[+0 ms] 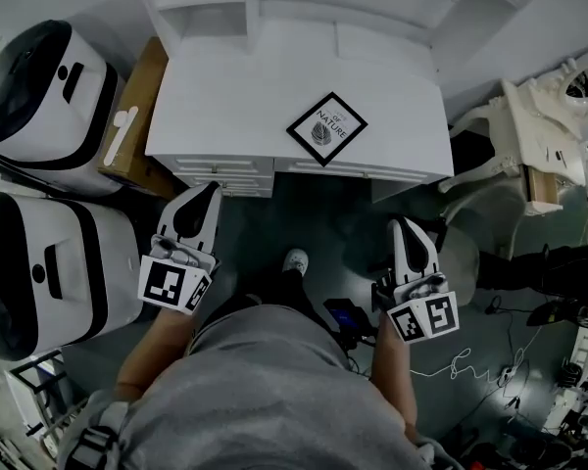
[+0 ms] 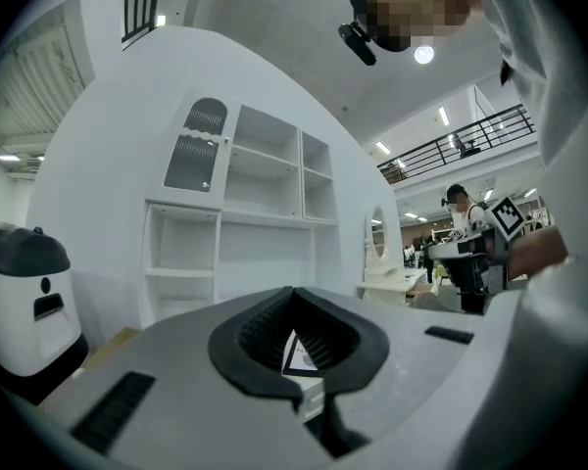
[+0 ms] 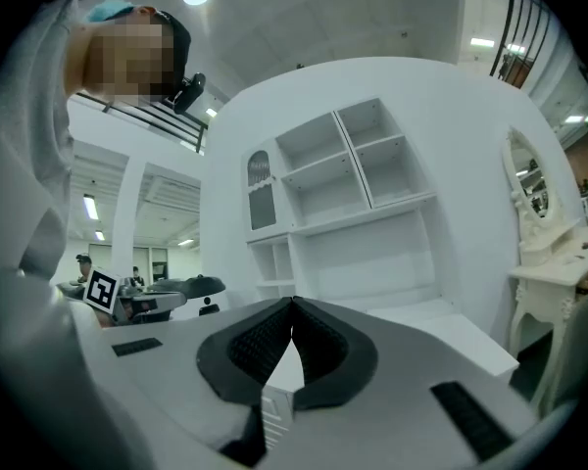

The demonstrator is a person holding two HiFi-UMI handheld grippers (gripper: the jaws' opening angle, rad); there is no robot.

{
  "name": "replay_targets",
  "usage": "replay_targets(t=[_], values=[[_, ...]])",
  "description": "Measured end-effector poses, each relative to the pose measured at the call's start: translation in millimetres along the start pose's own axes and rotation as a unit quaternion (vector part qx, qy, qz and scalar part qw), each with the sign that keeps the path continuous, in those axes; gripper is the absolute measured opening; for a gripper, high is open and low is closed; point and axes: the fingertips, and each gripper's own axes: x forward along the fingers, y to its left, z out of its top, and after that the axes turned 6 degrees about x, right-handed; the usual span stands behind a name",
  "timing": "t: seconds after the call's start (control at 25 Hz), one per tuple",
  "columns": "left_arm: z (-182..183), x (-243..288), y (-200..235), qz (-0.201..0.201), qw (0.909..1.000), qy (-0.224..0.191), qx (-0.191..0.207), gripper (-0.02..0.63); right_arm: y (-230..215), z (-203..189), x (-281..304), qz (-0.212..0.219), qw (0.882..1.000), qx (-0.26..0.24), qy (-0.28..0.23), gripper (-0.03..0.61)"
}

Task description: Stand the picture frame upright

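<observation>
Dim head view; fisheye-warped views under bright ceiling lights.

Big lab hall; mezzanine railing [image 2: 470, 141]; floor cables [image 1: 458, 366]; staged white desk [image 1: 235, 96].

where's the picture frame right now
In the head view the picture frame lies flat on the white desk, right of centre near its front edge, ahead of the left gripper and right gripper.

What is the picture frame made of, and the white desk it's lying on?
The picture frame has a thin black matte border, maybe wood or plastic; I can't tell which. The desk looks like white painted wood: smooth, even top, panelled drawer fronts.
</observation>
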Motion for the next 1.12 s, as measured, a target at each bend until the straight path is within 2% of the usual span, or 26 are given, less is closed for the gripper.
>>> replay_targets(t=[0.24, 0.6, 0.84, 1.12], values=[[-4.5, 41.4, -3.2, 0.026, 0.9996, 0.011, 0.008, 0.006, -36.4, 3.6, 35.2, 0.036, 0.999, 0.012, 0.008, 0.026], [-8.3, 79.3, -6.5, 0.07, 0.9975, 0.008, 0.008, 0.006, -89.9, 1.4, 63.6, 0.067, 0.997, 0.026, 0.018, 0.026], [-9.0, 94.0, -12.8, 0.069, 0.9974, 0.017, 0.01, 0.006, -104.2, -4.4, 74.0, 0.071, 0.996, 0.051, 0.025, 0.026], [-10.8, 119.8, -12.0, 0.038, 0.999, 0.024, 0.009, 0.006, -120.5, -11.1, 88.5, 0.056, 0.994, 0.081, 0.039, 0.026]])
